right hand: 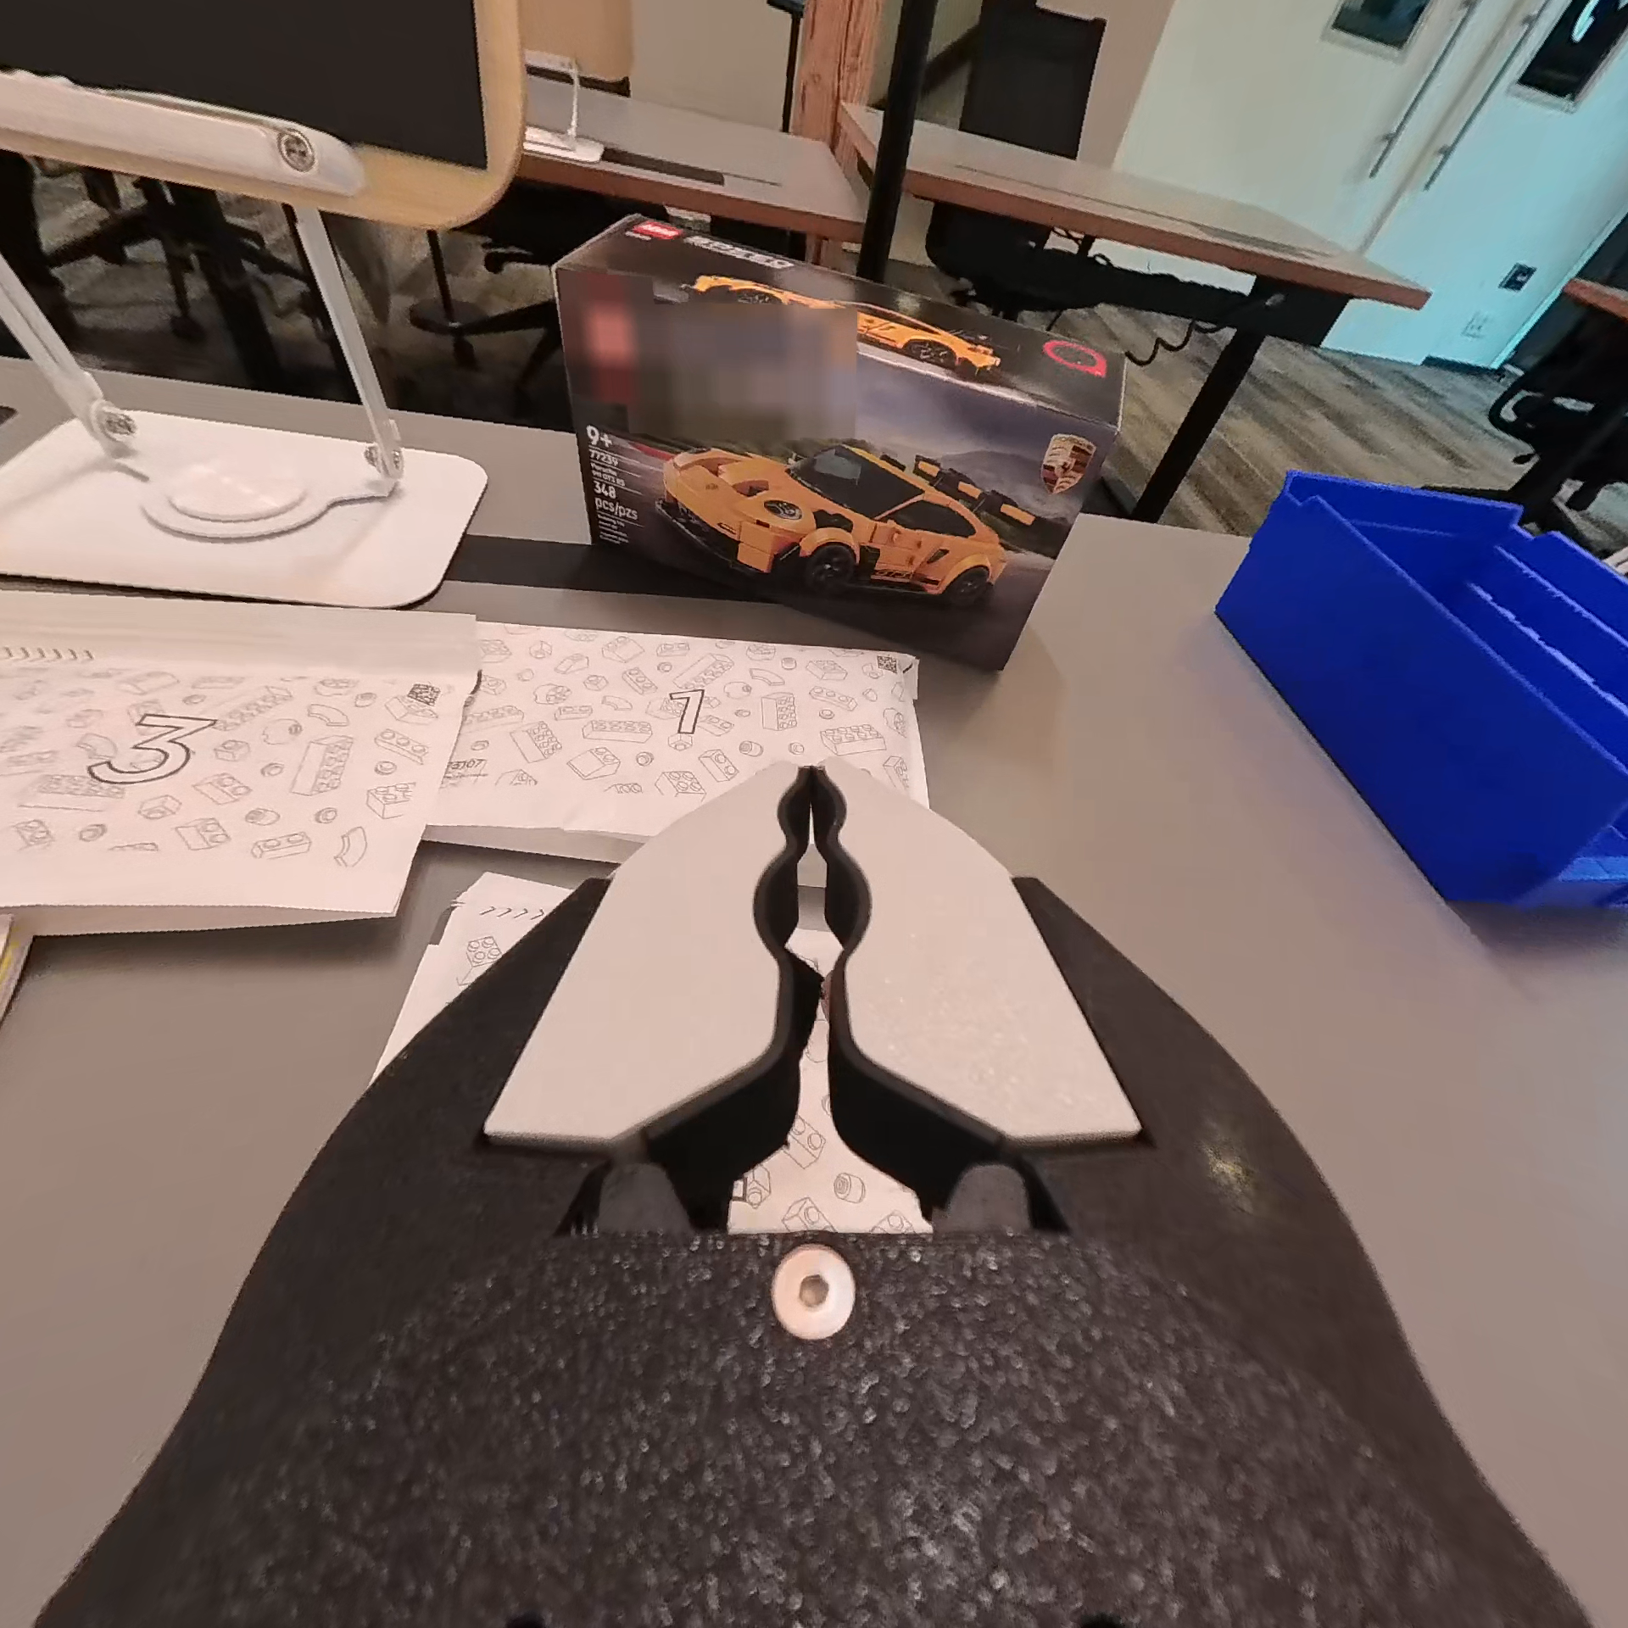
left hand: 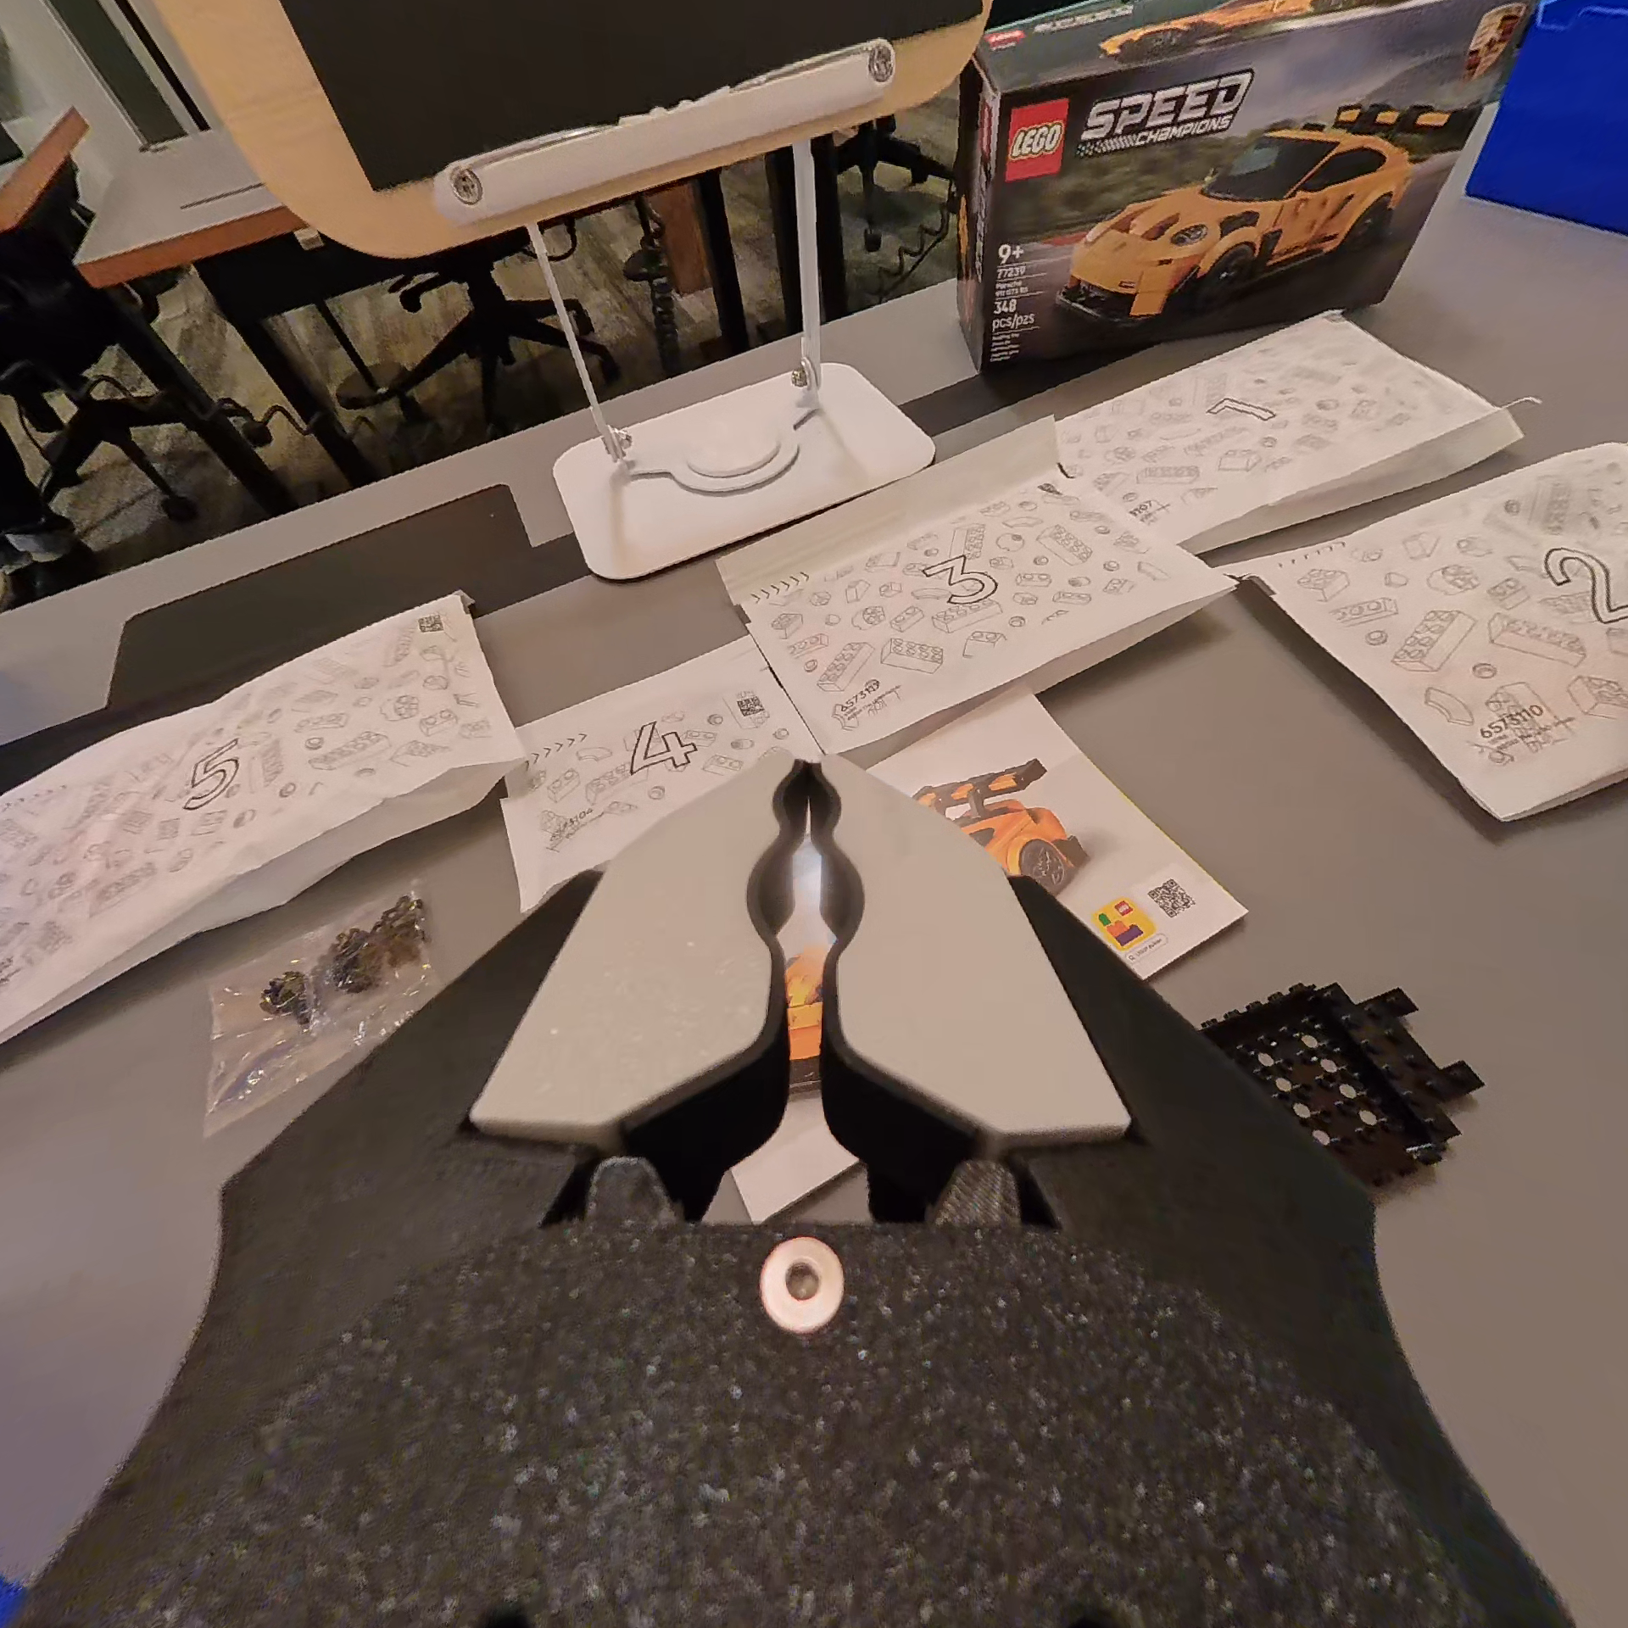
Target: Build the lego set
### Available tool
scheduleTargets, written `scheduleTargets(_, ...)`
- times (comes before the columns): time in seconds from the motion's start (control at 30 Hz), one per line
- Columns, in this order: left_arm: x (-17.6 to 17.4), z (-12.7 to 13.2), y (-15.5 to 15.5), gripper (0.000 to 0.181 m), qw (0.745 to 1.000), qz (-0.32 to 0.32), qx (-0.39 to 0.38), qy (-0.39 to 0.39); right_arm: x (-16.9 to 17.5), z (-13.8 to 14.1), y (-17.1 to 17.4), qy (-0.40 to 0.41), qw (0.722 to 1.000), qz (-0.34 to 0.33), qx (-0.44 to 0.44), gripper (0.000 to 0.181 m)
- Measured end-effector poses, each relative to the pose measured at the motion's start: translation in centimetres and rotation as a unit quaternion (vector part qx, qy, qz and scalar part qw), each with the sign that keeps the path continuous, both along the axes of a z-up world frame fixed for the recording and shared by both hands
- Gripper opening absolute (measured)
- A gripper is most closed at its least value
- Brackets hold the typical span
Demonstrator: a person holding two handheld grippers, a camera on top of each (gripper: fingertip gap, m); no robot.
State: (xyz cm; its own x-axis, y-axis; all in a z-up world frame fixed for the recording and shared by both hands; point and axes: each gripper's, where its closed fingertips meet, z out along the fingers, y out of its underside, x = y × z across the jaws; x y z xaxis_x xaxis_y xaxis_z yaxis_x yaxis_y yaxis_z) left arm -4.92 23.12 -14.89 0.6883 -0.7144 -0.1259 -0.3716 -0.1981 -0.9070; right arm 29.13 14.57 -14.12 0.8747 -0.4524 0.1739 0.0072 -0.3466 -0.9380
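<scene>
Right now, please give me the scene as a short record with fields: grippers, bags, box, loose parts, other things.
left gripper: fingers shut, empty, above the booklet
right gripper: fingers shut, empty, above a paper bag
paper bags: five lying flat on the grey table
set box: upright at the far edge
loose parts: black plate; small clear bag of dark pieces
other: blue bin, white stand

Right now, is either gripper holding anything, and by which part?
Nothing is held. The left gripper and right gripper are both shut on nothing, above the white paper parts bags on the grey table.
</scene>
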Motion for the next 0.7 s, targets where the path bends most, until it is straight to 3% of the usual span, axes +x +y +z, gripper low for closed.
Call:
scheduleTargets(0.4,-0.7,-0.7,0.6,0.0,1.0,0.004,0.006,0.012,0.2,-0.1,0.1,0.008,1.0,-0.003,0.005,0.0)
scheduleTargets(0.7,-5.5,-1.4,2.4,0.0,0.998,0.035,0.021,0.045,-3.5,0.2,0.8,0.002,0.998,0.054,0.012,0.0)
